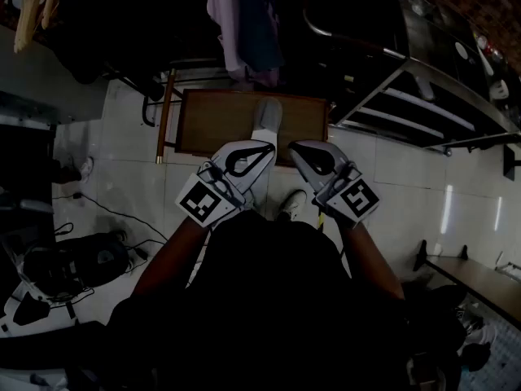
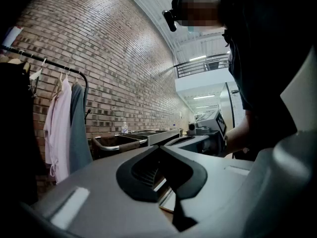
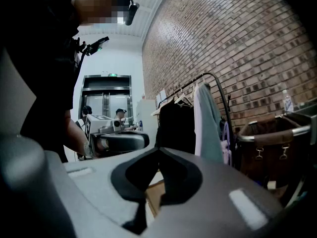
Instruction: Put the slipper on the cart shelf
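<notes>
1. Left claw [image 1: 269, 147] and right claw [image 1: 294, 147] are mine, held side by side, each pinched closed on nothing.
2. Just beyond them, the white slipper [image 1: 267, 119] lies on the brown wooden surface [image 1: 203, 120].
3. To its right, the cart [image 1: 411, 96] stands on the pale tiled floor [image 1: 383, 186].
4. Clothes [image 2: 62, 128] hang before a brick wall [image 2: 99, 58].

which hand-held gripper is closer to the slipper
Left. The left hand-held gripper points straight at the slipper, its tip right by it; the right hand-held gripper sits off to the slipper's right, farther away.
</notes>
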`<state>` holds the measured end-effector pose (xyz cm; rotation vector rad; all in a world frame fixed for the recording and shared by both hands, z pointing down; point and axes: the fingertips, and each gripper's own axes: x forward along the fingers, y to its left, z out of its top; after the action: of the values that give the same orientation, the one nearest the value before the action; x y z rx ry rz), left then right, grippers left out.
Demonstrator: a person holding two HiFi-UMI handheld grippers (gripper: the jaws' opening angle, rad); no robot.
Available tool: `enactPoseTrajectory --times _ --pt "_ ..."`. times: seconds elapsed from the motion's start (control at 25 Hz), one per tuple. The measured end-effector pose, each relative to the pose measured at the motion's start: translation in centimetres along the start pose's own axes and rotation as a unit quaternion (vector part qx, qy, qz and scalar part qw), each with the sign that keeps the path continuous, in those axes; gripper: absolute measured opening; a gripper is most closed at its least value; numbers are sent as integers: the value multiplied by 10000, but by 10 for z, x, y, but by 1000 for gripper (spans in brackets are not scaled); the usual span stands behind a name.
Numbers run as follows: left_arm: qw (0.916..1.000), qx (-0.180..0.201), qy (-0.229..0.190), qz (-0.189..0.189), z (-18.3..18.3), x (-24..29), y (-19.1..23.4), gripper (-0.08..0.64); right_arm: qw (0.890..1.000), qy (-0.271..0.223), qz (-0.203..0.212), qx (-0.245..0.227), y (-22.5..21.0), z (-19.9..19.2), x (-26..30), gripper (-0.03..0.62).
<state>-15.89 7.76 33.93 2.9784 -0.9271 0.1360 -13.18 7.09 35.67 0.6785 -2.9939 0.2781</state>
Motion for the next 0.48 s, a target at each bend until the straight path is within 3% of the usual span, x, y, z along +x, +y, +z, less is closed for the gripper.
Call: enactPoseTrajectory --times 0.48 --pt "9997 -81 142 206 -13 18 3 2 9995 249 138 133 -26 -20 -7 0"
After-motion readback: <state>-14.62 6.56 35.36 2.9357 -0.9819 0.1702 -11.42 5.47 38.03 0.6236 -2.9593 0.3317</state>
